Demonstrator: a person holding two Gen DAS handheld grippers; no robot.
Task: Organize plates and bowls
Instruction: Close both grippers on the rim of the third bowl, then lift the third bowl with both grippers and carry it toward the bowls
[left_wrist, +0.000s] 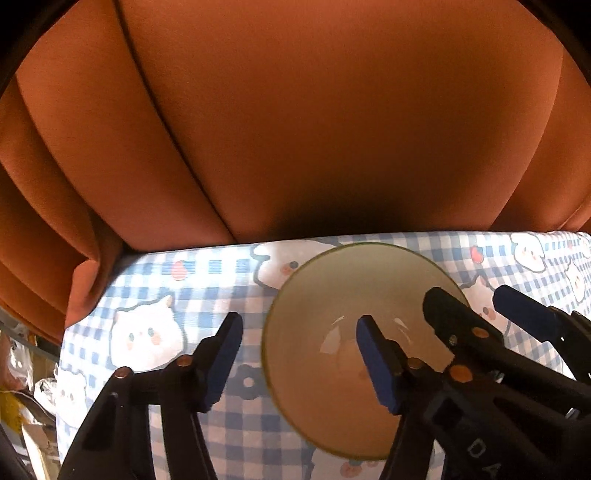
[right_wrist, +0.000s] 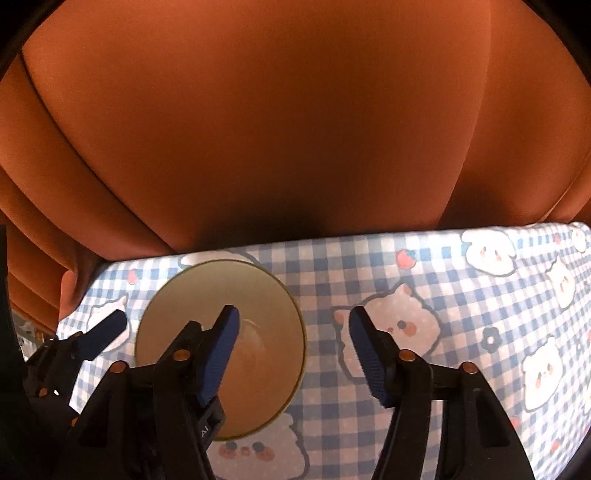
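Observation:
A pale bowl (left_wrist: 332, 291) with a thin greenish rim stands upright and empty on a blue checked tablecloth (left_wrist: 166, 288). My left gripper (left_wrist: 300, 319) is open and straddles the bowl's left rim, one pad inside the bowl and one outside over the cloth. My right gripper (right_wrist: 293, 312) is open too and straddles the right rim of the same bowl (right_wrist: 229, 284), its left pad over the inside. Neither gripper's pads press on the rim. In the left wrist view the right gripper (left_wrist: 476, 295) shows at the bowl's right edge.
The tablecloth (right_wrist: 461, 295) carries cartoon animals and strawberries. Orange pleated fabric (left_wrist: 295, 129) hangs right behind the table's far edge, close to the bowl. Past the table's left edge lies some clutter (left_wrist: 29, 369).

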